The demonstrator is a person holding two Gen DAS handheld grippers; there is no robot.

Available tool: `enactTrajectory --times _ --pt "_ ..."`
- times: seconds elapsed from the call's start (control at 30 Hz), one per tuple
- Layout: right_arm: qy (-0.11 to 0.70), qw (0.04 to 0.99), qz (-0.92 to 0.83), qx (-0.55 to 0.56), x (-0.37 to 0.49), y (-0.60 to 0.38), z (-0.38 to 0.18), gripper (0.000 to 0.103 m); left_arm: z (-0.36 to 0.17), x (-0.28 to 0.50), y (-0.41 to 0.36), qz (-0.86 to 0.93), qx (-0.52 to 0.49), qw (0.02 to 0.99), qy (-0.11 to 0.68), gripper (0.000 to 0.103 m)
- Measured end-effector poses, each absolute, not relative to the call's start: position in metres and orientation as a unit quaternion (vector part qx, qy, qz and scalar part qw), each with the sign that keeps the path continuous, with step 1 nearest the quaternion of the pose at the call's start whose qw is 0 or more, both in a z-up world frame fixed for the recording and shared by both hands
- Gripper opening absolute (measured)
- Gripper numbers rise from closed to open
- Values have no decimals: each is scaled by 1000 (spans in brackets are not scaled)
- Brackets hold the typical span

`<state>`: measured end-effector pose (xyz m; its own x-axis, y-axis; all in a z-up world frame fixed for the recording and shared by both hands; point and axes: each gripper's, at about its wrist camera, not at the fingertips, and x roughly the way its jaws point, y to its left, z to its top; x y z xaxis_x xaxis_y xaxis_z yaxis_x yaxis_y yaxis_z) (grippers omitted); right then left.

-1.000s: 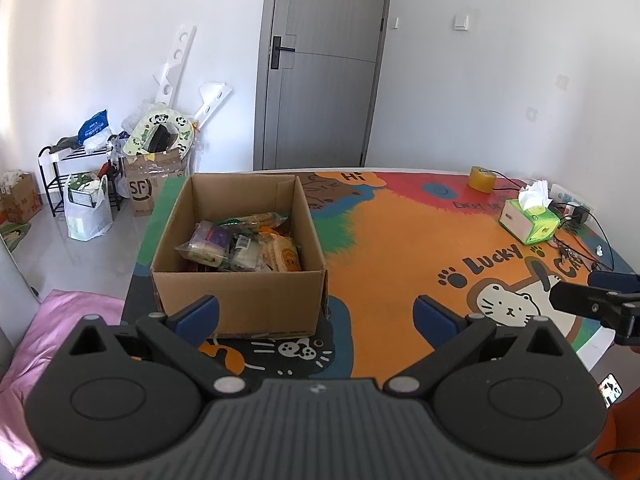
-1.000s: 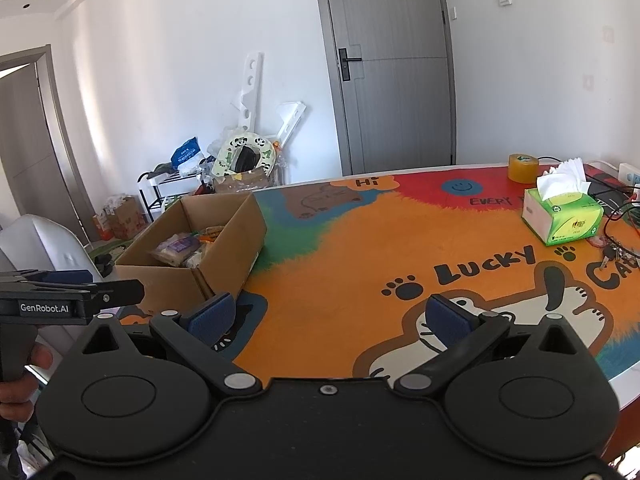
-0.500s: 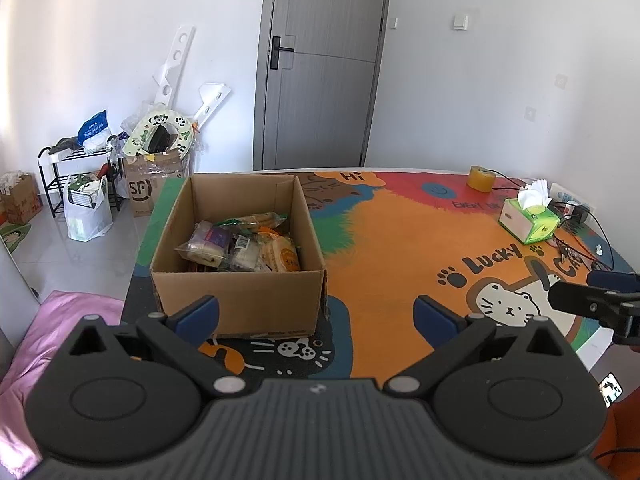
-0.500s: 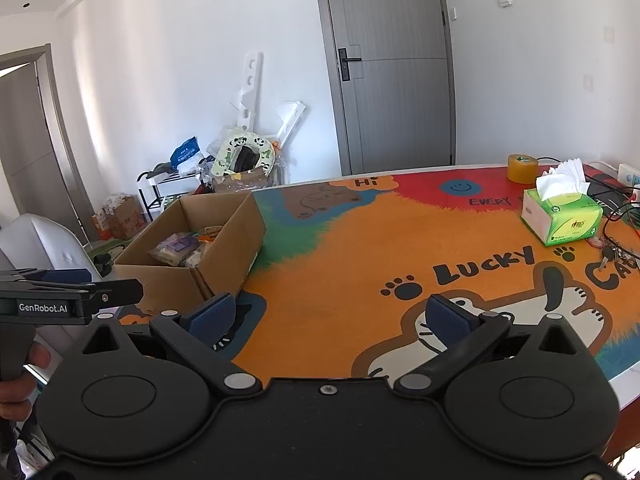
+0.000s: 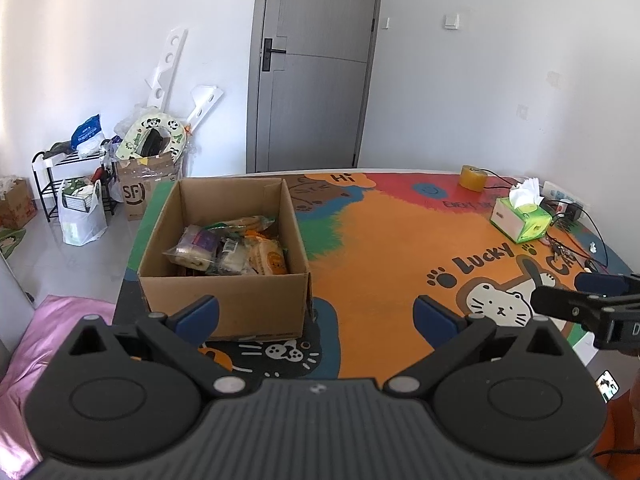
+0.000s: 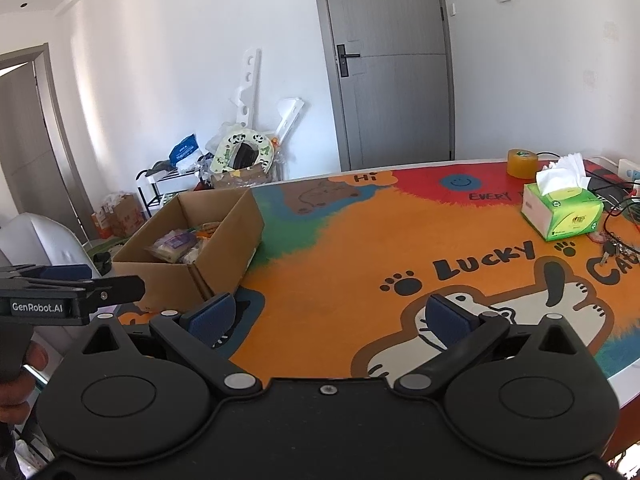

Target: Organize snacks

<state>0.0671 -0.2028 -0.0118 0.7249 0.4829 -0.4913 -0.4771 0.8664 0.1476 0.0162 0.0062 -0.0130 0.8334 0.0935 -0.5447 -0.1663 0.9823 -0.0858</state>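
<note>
- Left gripper [image 5: 316, 316] and right gripper [image 6: 328, 318]: jaws spread wide, empty, above the tabletop [image 5: 392, 256].
- Snacks [image 5: 232, 250], seemingly wrapped pastries, lie inside the cardboard box [image 5: 224, 304] at the tabletop's left end.

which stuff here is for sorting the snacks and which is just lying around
For the job:
- cardboard box
- snack packets inside it
- left gripper, open
- right gripper, open

Just lying about:
- tissue box
- tape roll
- cables and keys
</note>
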Motion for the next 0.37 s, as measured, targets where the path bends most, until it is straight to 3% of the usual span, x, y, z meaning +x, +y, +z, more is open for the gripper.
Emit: enactTrajectory --times 0.37 --pt "260 931 256 8 67 -208 -10 103 -8 14 2 62 -67 958 272 102"
